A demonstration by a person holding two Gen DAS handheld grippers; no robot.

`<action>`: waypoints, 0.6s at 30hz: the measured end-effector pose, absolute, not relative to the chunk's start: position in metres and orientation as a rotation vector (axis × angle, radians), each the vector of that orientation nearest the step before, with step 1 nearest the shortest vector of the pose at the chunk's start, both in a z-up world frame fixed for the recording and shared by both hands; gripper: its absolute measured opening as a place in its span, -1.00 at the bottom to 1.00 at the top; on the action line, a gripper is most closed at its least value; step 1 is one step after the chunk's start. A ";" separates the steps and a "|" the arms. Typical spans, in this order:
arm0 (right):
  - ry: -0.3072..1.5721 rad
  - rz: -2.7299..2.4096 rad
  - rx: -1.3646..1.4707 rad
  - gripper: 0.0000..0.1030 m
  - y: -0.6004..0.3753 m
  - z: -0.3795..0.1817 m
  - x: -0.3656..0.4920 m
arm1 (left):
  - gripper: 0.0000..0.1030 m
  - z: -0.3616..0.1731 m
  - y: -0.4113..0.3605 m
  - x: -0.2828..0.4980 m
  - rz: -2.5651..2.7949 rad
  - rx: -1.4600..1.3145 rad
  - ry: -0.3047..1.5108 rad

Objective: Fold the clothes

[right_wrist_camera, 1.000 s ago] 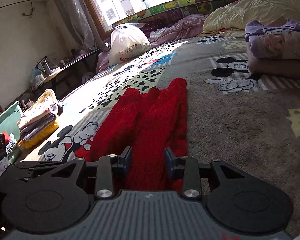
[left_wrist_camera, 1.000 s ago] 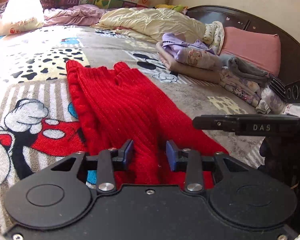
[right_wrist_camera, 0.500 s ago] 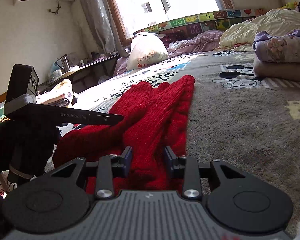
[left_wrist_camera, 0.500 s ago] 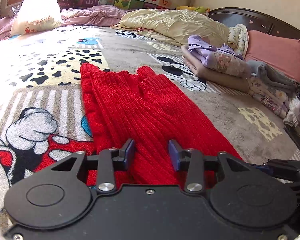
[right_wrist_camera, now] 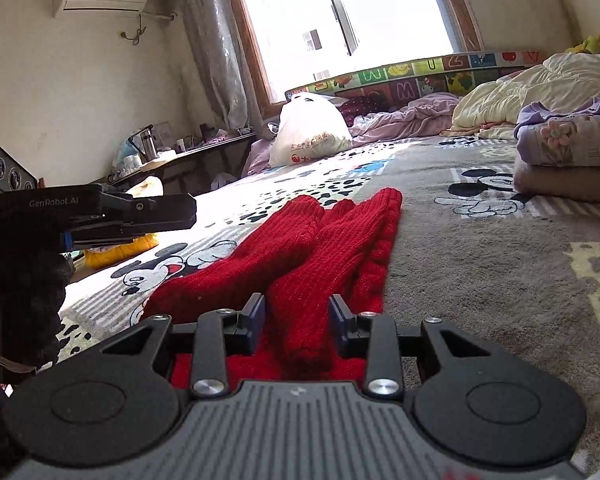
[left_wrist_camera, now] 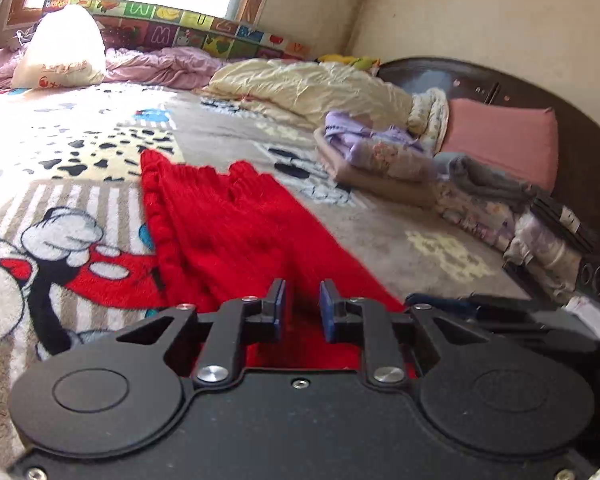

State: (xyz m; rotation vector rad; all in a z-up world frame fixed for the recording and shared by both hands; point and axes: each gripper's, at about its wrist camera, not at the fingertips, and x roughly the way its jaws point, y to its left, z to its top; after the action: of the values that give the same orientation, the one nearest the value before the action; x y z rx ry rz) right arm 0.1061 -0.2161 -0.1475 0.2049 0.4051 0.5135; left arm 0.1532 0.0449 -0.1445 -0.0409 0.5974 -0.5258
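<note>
A red ribbed knit garment (left_wrist_camera: 228,232) lies folded lengthwise on the Mickey Mouse blanket (left_wrist_camera: 60,240), its near end by both grippers. My left gripper (left_wrist_camera: 302,308) is open, its blue pads either side of the near edge of the cloth without pinching it. My right gripper (right_wrist_camera: 297,320) is open wider, with a raised fold of the red garment (right_wrist_camera: 332,248) between its jaws. The left gripper also shows from the side in the right wrist view (right_wrist_camera: 100,212), held by a black-gloved hand.
A stack of folded clothes (left_wrist_camera: 376,156) and a pink pillow (left_wrist_camera: 504,136) lie to the right. A cream quilt (left_wrist_camera: 312,88) and a white plastic bag (left_wrist_camera: 60,48) sit at the far end. A bedside shelf with bottles (right_wrist_camera: 160,156) stands left.
Both grippers have tilted up and shifted at the garment's near end. The right jaws have opened wider around a raised fold. The left gripper has risen in the right wrist view.
</note>
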 end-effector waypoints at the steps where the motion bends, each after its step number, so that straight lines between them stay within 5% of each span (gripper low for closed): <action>1: 0.415 0.507 0.205 -0.30 -0.215 -0.149 0.104 | -0.70 -0.153 0.044 0.151 -0.521 -0.024 0.578; 6: 0.453 0.472 0.228 -0.30 -0.221 -0.151 0.092 | -0.71 -0.114 0.043 0.125 -0.525 -0.011 0.429; 10: 0.450 0.444 0.219 -0.30 -0.229 -0.145 0.075 | -0.70 -0.149 0.039 0.132 -0.456 0.059 0.564; 14: 0.460 0.422 0.175 -0.30 -0.227 -0.145 0.069 | -0.69 -0.128 0.053 0.122 -0.464 -0.044 0.491; 18: 0.439 0.433 0.019 -0.26 -0.216 -0.140 0.055 | -0.06 -0.124 0.060 0.100 -0.408 0.109 0.442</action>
State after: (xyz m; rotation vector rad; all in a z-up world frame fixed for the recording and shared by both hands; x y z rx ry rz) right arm 0.0555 -0.2163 -0.1397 0.0194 0.4388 0.4334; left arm 0.0995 0.0600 -0.1240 0.1088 0.4425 -0.4078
